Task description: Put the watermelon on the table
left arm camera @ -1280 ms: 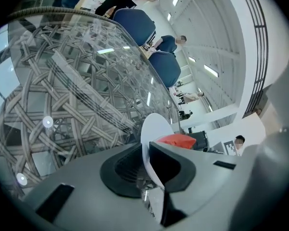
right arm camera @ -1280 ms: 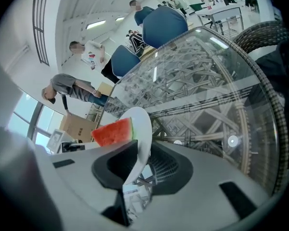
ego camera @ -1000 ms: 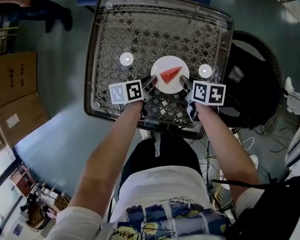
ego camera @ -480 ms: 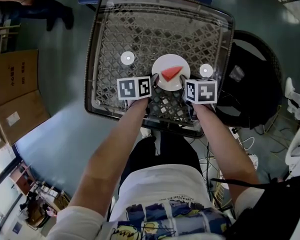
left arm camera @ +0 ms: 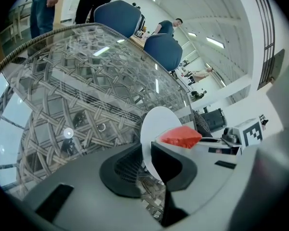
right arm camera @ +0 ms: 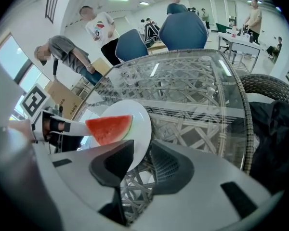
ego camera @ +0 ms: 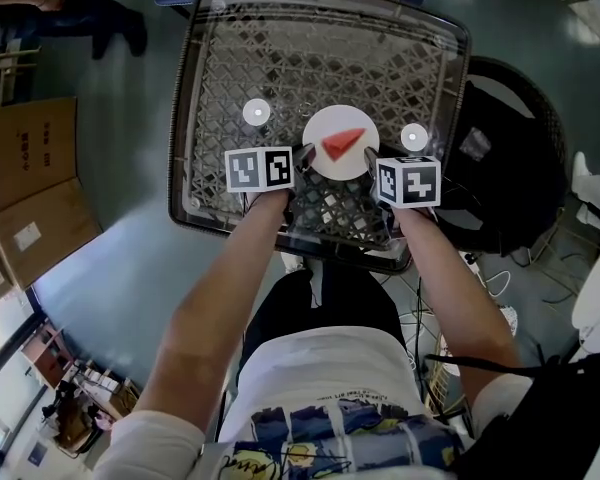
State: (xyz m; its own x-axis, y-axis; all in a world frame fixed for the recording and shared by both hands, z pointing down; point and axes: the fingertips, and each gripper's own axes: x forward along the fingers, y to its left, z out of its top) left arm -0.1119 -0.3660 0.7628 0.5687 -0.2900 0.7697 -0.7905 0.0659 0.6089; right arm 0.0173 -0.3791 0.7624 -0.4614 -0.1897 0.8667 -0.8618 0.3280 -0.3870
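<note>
- While the watermelon (ego camera: pixel 341 145) lies on the plate (ego camera: pixel 320 126), that plate rests flat on the glass tabletop (ego camera: pixel 280 58), so I judge the task all but done.
- My left hand-held gripper (ego camera: pixel 302 156) is at the plate's left rim and my right hand-held gripper (ego camera: pixel 368 158) at its right rim. The slice sits at the plate's middle, between them and about equally near each.
- The slice's long axis runs across the plate from one rim toward the other, with its narrow tip toward the right rim.
- On the right, my jaws have just been opening and now stand apart. The plate's rim lies between them, but the pads do not press on it.
- On the left, my jaws look closed on the plate's rim, which fills the narrow gap.
- I judge the coming move is to let go on the left, then draw both sides straight outward from the plate so it isn't dragged.
- The plate holds only the slice.
</note>
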